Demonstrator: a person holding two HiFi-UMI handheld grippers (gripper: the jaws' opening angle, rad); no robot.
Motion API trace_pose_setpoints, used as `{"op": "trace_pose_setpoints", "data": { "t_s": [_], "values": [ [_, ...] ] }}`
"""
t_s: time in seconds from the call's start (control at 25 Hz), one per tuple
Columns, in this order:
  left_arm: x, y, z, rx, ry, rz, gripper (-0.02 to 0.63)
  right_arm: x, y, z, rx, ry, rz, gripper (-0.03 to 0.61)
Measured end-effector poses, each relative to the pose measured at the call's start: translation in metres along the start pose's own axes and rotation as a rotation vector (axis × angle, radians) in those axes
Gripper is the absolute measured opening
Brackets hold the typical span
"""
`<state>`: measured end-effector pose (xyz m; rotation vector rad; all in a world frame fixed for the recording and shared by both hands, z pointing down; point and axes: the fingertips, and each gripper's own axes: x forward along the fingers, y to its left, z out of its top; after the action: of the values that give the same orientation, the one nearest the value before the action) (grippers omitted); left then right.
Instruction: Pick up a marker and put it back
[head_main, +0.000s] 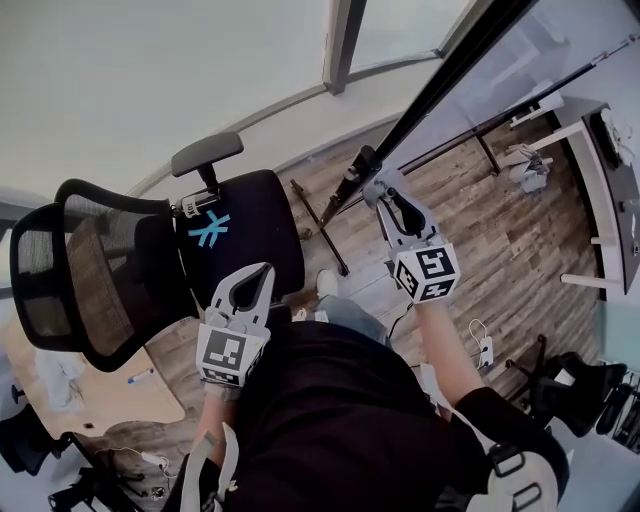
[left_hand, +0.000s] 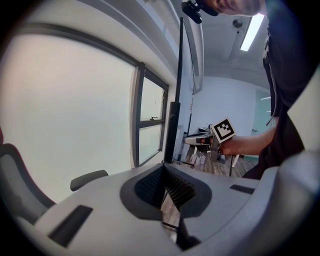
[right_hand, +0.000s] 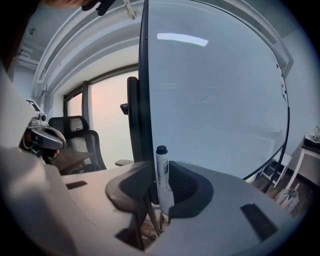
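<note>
Head view: your left tongs (head_main: 262, 272) hover above the black chair (head_main: 250, 230), and your right tongs (head_main: 383, 188) are at the whiteboard (head_main: 560, 40). Left gripper view: tips pressed together, empty. Right gripper view: they pinch the white marker (right_hand: 163, 175) upright.

No words, numbers or brand names can be read in any view. A black-and-white square code pattern is carried on the left cube (head_main: 232, 352) of the left gripper (head_main: 263, 272) and on the right cube (head_main: 430, 272) of the right gripper (head_main: 386, 190). A light-blue asterisk-shaped mark (head_main: 210, 230) is shown on the black chair seat (head_main: 262, 215). Dark print, possibly a label, is seen on the marker (right_hand: 163, 175), too blurred to be read
</note>
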<state>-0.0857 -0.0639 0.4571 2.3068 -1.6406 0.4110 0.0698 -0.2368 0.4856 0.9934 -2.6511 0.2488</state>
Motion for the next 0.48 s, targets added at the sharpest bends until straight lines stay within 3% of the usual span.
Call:
{"op": "trace_pose_setpoints", "data": {
  "t_s": [0.48],
  "values": [
    [-0.0049,0.0056,-0.0028,-0.014,0.001,0.028,0.009,0.0037,-0.0041,0.0017,-0.028,0.027,-0.030,0.083]
  ]
}}
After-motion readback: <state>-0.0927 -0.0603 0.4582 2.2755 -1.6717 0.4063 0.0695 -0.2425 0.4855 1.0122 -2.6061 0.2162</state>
